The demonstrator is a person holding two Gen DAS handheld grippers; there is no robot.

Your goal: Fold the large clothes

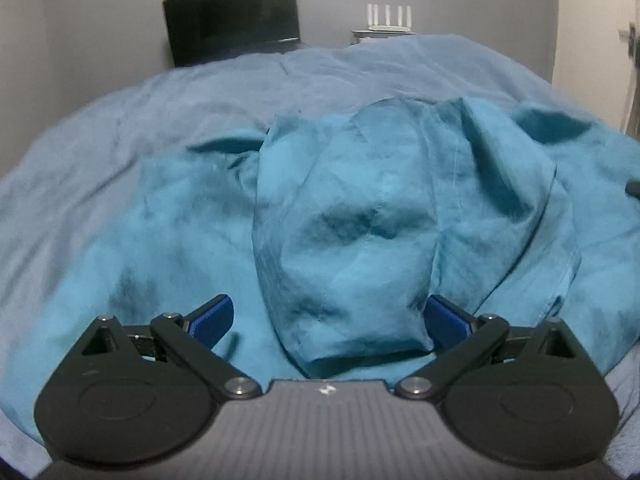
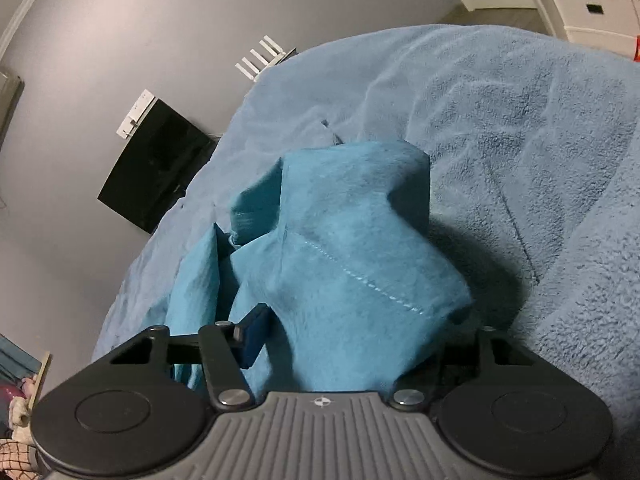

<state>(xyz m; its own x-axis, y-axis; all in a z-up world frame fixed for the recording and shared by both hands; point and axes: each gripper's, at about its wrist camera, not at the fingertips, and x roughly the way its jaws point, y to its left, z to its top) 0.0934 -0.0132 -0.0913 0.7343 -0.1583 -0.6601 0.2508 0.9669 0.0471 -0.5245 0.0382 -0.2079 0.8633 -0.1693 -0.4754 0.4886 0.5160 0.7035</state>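
Bed [image 1: 100,128]: pale blue fleece cover serves as the folding surface; black screen [image 1: 232,20] stands at the far left.
Garment [image 1: 352,216]: teal, crumpled mid-bed, a bunched fold rising toward both cameras, not yet flat.
Left tongs [image 1: 328,320]: released, blue pads spread wide; the fold sits between them, brushing the right pad, clear of the left. Likely lining up a pinch.
Right tongs [image 2: 352,336]: partway in around a hemmed fold; right pad hidden under cloth, so grip cannot be told.
Reason: probably both ends taken to lift and spread.
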